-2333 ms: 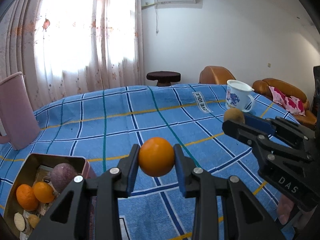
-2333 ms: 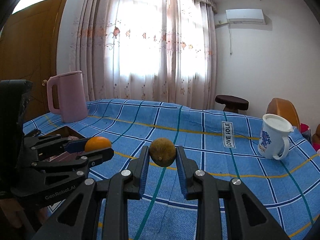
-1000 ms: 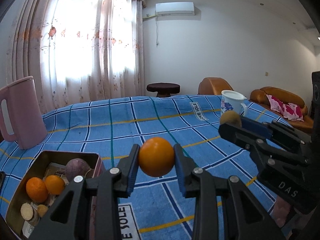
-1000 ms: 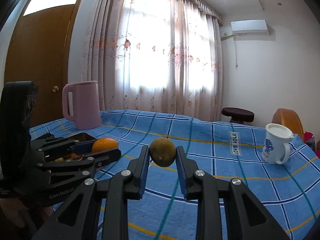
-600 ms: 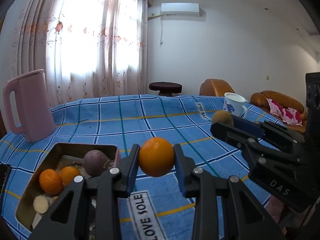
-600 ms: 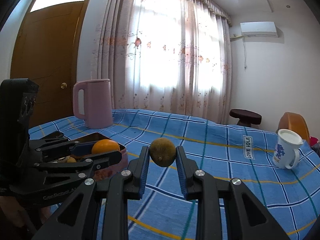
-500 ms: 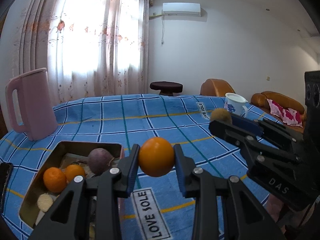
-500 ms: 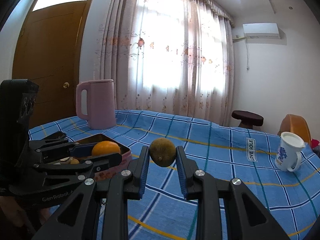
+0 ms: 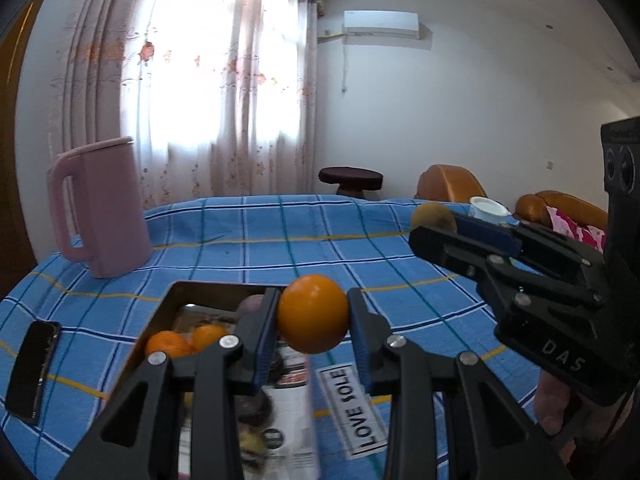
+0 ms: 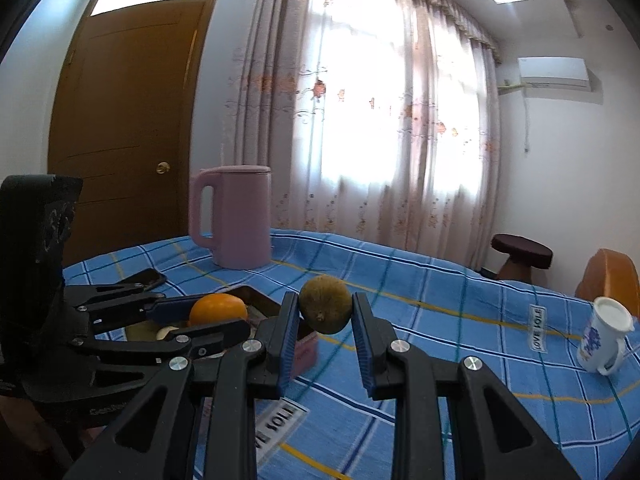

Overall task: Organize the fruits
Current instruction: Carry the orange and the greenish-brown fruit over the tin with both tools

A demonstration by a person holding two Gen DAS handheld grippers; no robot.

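- Worktop [image 9: 248,240], blue plaid cloth, with the tin tray [image 9: 168,300] on it: both my tongs hang above the cloth with a fruit each. Biggest risk, as I judge it: a fruit let go short of the tray lands on the cloth and rolls off toward the edge.
- Tin tray already carries two small oranges [image 9: 168,344] and a purplish fruit, so room looks tight. A drop from height could bounce out or knock the others; I'd want to come low over a bare spot first.
- Left tongs [image 9: 313,320] and right tongs [image 10: 326,318] sit close side by side; crowding the tray together could clash them. One at a time seems safer.
- Left tongs are clenched on the orange [image 9: 313,313], held between the pads at their tips, just over the tray's near right corner.
- Right tongs are clenched on the brown kiwi-like fruit [image 10: 325,309], gripped at the tips, just right of the tray, not yet above it.
- Round fruit, narrow pad contact: any tilt or slackening might let it slip.
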